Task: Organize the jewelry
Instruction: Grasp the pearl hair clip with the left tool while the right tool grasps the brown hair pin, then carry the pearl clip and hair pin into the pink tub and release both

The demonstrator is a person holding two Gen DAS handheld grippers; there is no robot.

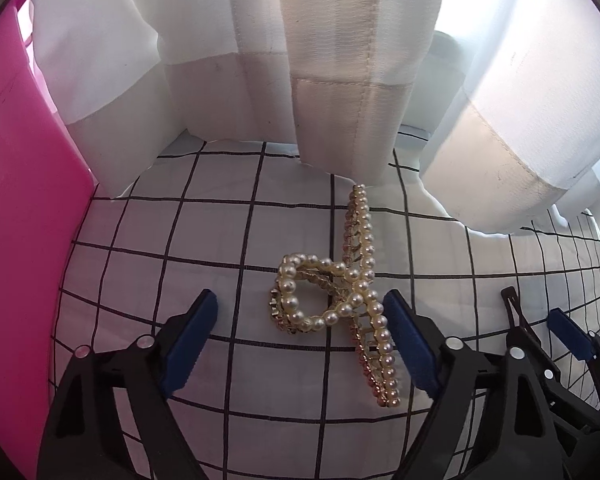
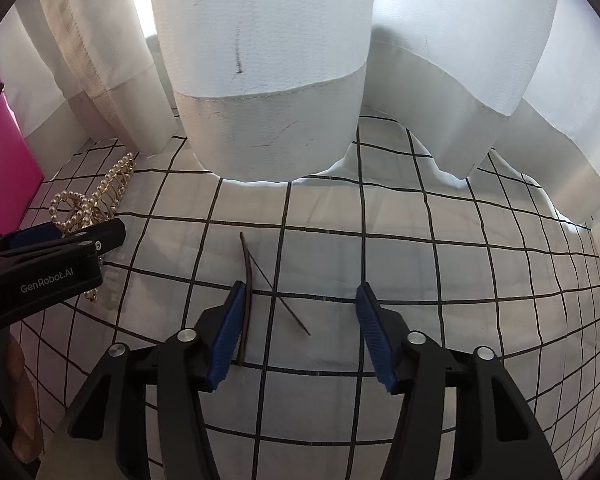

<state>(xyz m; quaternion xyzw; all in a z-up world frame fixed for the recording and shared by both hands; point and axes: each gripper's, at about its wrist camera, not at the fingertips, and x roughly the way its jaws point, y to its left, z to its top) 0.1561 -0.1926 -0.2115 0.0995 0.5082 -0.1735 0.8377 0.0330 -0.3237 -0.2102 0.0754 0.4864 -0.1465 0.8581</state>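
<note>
- Pearl and gold: a claw-style hair clip lies on the white grid-lined cloth, right between the spread blue pads of my left gripper, its long spine close to the right-hand pad.
- My right gripper is spread too, over a thin dark bobby pin whose thicker leg lies just beside the left-hand pad.
- I judge the clip light and stiff but delicate; its round beads could slip, so the spine seems the safest hold.
- I judge the pin light, springy and flat to the cloth, awkward to pinch; I would close across both legs.
- Only the left view shows the pink box as a tall wall left of the jaws; only the right view shows the pin's full length.
- White curtains hang ahead of both.
</note>
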